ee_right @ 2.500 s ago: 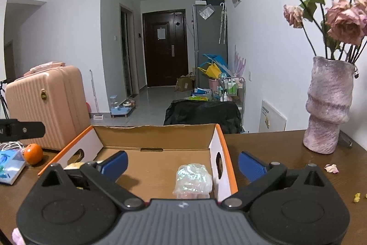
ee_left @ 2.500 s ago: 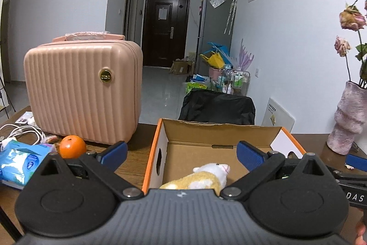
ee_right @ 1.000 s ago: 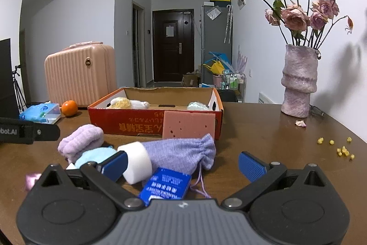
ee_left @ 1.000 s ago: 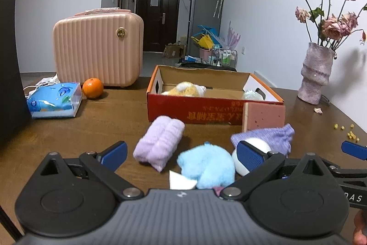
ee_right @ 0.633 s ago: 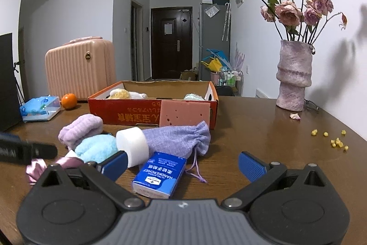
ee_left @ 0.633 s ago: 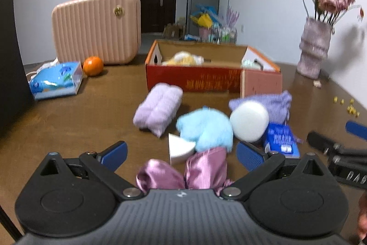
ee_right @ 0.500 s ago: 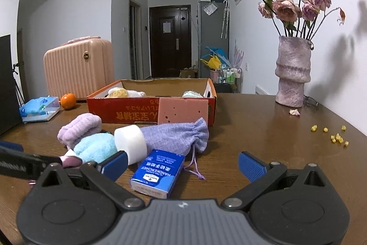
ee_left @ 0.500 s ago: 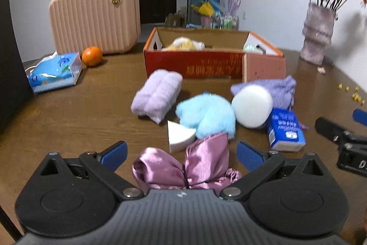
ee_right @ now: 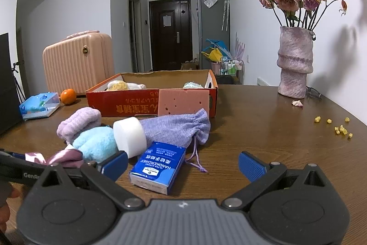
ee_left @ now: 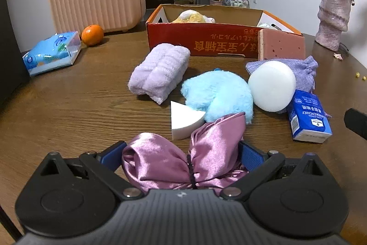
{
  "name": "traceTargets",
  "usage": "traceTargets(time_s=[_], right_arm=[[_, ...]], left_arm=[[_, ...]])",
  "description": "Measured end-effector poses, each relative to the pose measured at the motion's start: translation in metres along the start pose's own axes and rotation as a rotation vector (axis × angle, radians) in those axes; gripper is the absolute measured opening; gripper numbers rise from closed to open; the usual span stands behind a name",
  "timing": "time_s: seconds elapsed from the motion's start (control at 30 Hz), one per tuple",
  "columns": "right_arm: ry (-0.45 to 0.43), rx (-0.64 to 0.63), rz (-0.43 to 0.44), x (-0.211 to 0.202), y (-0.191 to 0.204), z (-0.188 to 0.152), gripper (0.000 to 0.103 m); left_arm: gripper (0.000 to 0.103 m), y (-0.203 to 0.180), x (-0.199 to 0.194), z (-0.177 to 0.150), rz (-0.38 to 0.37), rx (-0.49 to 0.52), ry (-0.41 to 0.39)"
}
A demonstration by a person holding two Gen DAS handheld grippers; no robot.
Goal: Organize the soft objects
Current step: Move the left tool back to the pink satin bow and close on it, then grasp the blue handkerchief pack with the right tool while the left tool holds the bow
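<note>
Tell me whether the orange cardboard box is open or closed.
Open. The orange cardboard box has no lid over it, and a yellow plush toy lying inside shows above its rim.

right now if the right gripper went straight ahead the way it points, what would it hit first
Most likely the blue handkerchief pack, which lies just ahead of the open right gripper, nearer its left jaw. Behind it lies the purple drawstring pouch. Depth is uncertain, so it might pass over the pack.
</note>
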State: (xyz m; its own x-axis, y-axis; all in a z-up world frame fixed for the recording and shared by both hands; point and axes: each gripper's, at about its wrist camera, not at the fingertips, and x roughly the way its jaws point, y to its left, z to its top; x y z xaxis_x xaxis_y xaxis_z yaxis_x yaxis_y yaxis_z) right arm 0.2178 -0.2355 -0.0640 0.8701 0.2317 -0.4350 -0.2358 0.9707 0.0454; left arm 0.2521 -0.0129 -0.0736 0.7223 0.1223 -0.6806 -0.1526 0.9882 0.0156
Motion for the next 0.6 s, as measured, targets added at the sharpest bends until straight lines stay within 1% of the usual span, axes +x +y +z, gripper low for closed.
traceTargets(time_s=[0.13, 0.27, 0.33, 0.4, 0.43, 0.47, 0.5, 0.53, 0.6], right_arm=[[0.007, -0.003, -0.002, 0.0017, 0.001, -0.0008, 0.103], [0.009, -0.004, -0.003, 0.0022, 0.0009, -0.0008, 0.103], [0.012, -0.005, -0.004, 0.0027, 0.0013, -0.0011, 0.103], [0.014, -0.006, -0.005, 0.0033, 0.0012, -0.0014, 0.103], [0.015, -0.007, -0.005, 0.0035, 0.0011, -0.0016, 0.103], [0.016, -0.007, -0.005, 0.0038, 0.0013, -0.0018, 0.103], [0.017, -0.008, -0.006, 0.0043, 0.0012, -0.0016, 0.103], [0.019, -0.008, -0.006, 0.0048, 0.0014, -0.0016, 0.103], [0.021, -0.009, -0.007, 0.0056, 0.0019, -0.002, 0.103]], left_arm=[[0.103, 0.0018, 0.0057, -0.0016, -0.018, -0.011, 0.01], [0.102, 0.0028, 0.0057, -0.0031, -0.029, 0.001, -0.003], [0.097, 0.004, 0.0058, -0.0038, -0.038, 0.002, -0.003], [0.087, 0.0043, 0.005, -0.0041, -0.052, 0.006, -0.005], [0.086, 0.004, 0.0038, -0.0042, -0.059, 0.008, -0.008], [0.08, 0.0031, 0.0027, -0.0044, -0.058, 0.013, -0.012], [0.07, 0.0019, 0.0012, -0.0047, -0.059, 0.021, -0.017], [0.065, 0.0013, -0.0002, -0.0048, -0.063, 0.026, -0.022], [0.059, 0.0014, -0.0025, -0.0049, -0.087, 0.029, -0.025]])
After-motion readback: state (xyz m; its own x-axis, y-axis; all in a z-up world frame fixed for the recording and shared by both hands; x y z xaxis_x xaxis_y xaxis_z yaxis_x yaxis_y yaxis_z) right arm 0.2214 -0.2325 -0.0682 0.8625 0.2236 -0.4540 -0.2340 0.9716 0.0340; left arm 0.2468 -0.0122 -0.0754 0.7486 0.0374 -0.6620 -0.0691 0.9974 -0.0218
